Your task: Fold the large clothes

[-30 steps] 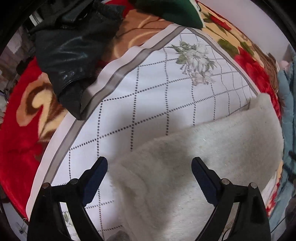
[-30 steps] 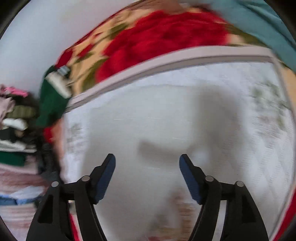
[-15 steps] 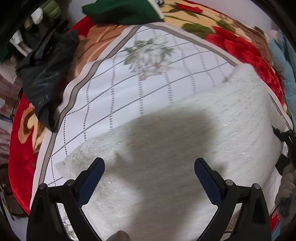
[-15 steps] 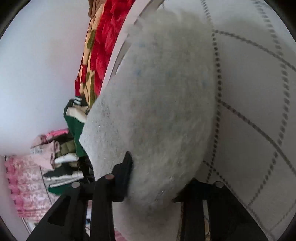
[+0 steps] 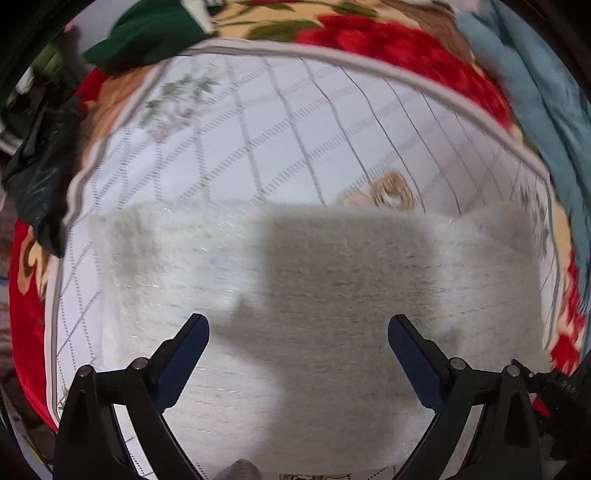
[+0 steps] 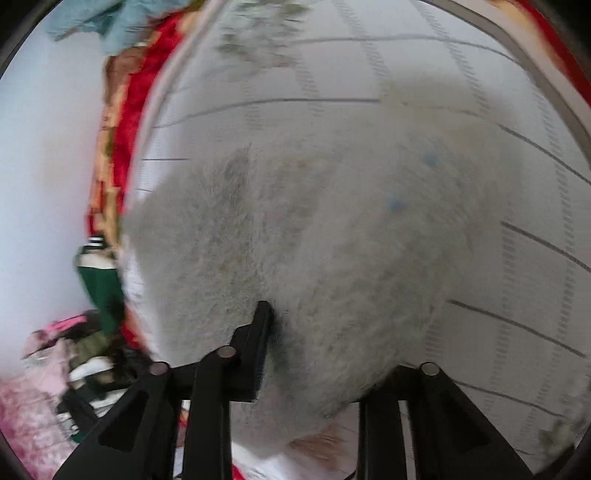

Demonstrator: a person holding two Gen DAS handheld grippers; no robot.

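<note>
Since earlier frame: fluffy white garment (image 5: 314, 295) now spread wide across bed quilt (image 5: 258, 129). Left gripper (image 5: 298, 345) spread, empty. Right gripper (image 6: 328, 354) pinching garment edge at 6 o'clock, jaws easing open. Judged soft, light, floppy; take by corners.

A white quilt (image 5: 258, 122) with a dotted diamond grid covers a red floral blanket (image 5: 388, 48); a green garment (image 5: 147, 33) and black jacket (image 5: 37, 177) lie at its edge.

Right tongs (image 6: 321, 350): far finger buried behind fluffy white garment (image 6: 314, 236); both views motion-blurred.
</note>
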